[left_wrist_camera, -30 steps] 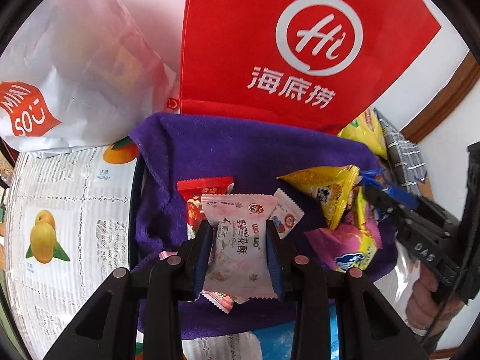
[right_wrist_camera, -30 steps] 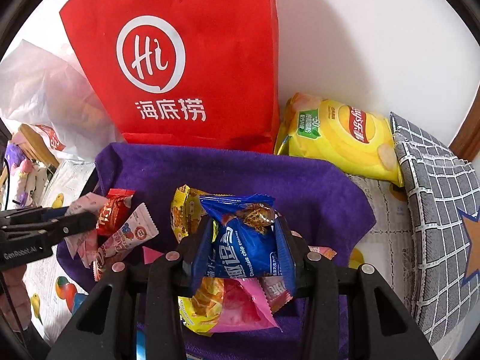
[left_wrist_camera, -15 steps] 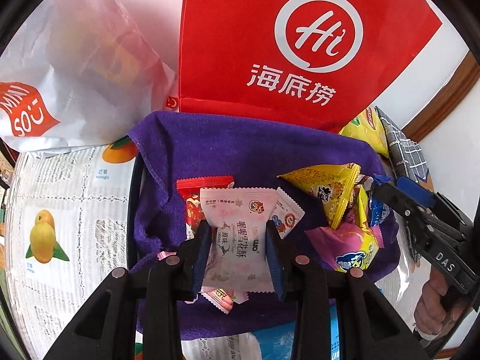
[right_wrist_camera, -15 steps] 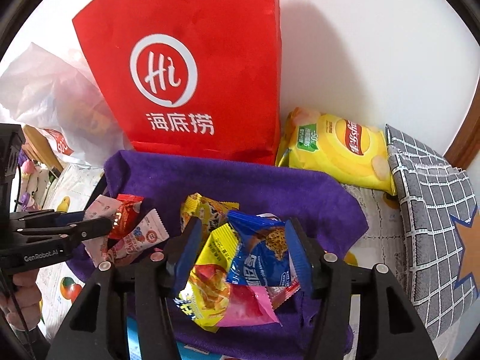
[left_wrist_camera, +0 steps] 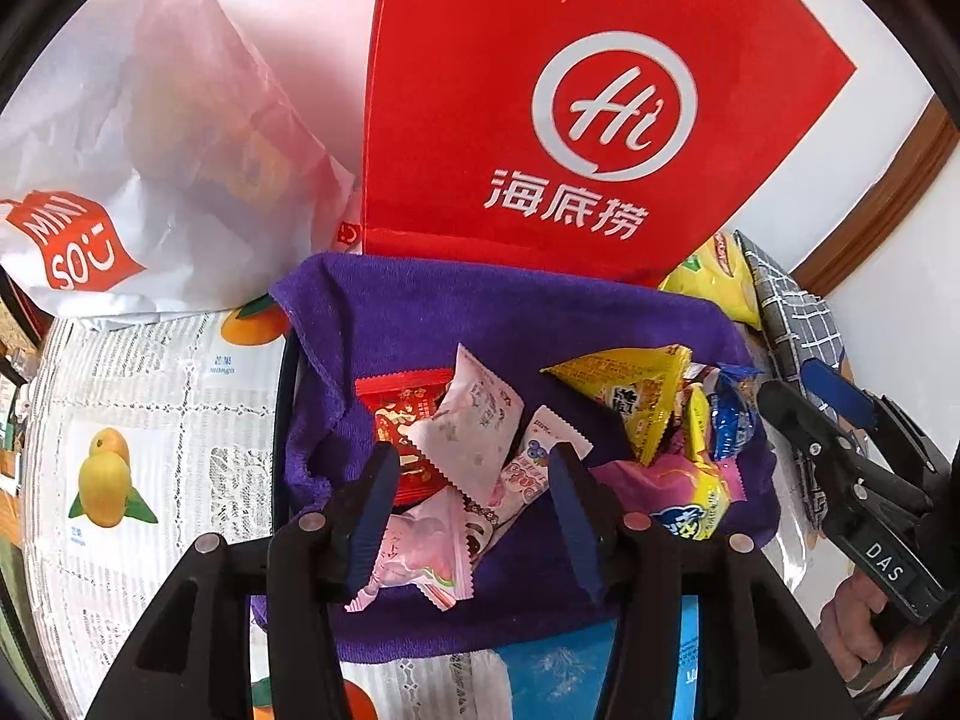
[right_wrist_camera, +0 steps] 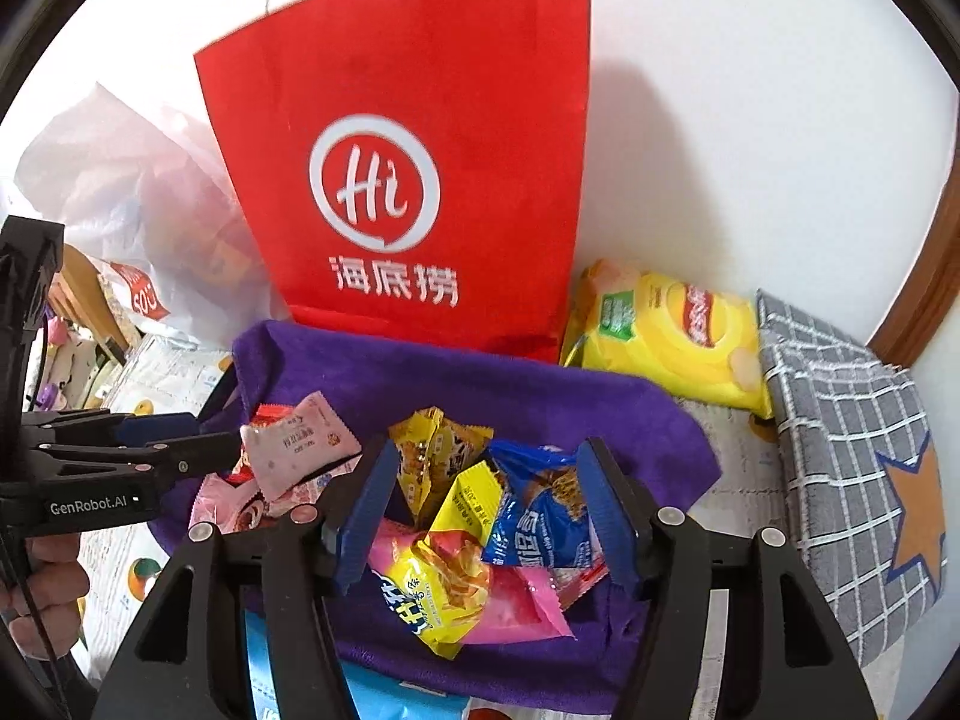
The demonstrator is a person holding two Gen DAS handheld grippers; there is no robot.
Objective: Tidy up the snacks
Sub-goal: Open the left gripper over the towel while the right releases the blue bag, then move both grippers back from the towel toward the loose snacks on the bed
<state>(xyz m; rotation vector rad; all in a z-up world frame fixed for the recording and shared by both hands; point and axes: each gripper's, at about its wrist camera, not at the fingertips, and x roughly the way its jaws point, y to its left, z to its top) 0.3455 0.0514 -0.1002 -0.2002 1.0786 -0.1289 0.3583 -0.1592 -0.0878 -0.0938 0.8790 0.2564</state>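
Observation:
A purple cloth (left_wrist_camera: 480,324) holds two heaps of snack packets. My left gripper (left_wrist_camera: 473,457) hovers over the left heap, its jaws opening. A pale pink packet (left_wrist_camera: 471,429) lies loose and tilted between the fingers, on a red packet (left_wrist_camera: 396,414), with no pad pressing it. My right gripper (right_wrist_camera: 489,453) is over the right heap, jaws opening too. A blue cookie packet (right_wrist_camera: 537,516) rests free between its fingers among yellow packets (right_wrist_camera: 447,591). Each gripper shows at the edge of the other's view: the right gripper (left_wrist_camera: 798,390) and the left gripper (right_wrist_camera: 231,447).
A red paper bag (right_wrist_camera: 408,180) stands behind the cloth against the wall. A white plastic bag (left_wrist_camera: 120,180) lies to its left, a yellow chips bag (right_wrist_camera: 672,336) and a grey checked cushion (right_wrist_camera: 840,420) to its right. A fruit-print tablecloth (left_wrist_camera: 150,408) covers the table.
Both grippers have opened and let go. The pink packet dropped onto the left heap and the blue packet onto the right heap. The right gripper has risen a little.

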